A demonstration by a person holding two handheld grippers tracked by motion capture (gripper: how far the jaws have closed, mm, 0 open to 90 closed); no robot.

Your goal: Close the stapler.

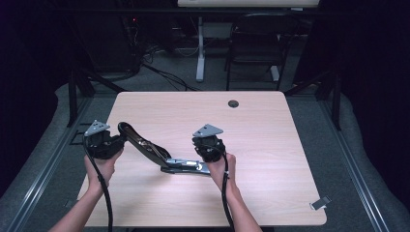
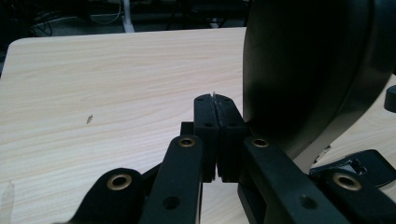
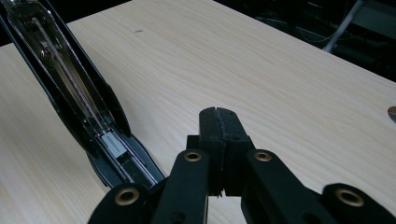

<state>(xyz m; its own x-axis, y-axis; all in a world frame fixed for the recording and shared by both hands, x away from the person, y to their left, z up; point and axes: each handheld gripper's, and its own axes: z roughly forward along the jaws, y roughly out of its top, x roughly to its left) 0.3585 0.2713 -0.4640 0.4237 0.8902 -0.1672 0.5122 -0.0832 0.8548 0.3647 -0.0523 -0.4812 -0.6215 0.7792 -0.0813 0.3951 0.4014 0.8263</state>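
So the thing on the table [image 1: 270, 125] is a big black stapler [image 1: 150, 147], swung wide open. Its base lies flat on the wood a bit below the middle of the table, and the top arm tilts up and away toward about 10 o'clock, ending right by the left gripper [image 1: 102, 143].

From above, the left gripper sits at roughly 8 o'clock from the table's centre, held in the person's left hand [image 1: 101, 166], with the raised end of the stapler arm touching or just beside it. In the left gripper view its jaws are pressed together, pad against pad, with nothing between them. The big dark curved shape of the stapler [image 2: 308, 70] looms just to the right of the jaws, at their 2 o'clock, and whether it actually touches them is hard to say.

The right gripper [image 1: 209, 147] is at about 6 o'clock from the centre, held in the right hand [image 1: 221, 166], sitting at the base end of the stapler. In the right gripper view its jaws are also closed flat on each other and hold nothing. The open stapler [image 3: 79, 107] runs off toward 11 o'clock there, with the shiny metal staple channel showing inside the arm.

There's also a small grommet hole [image 1: 233, 103] near the table's far edge, about 12 o'clock.
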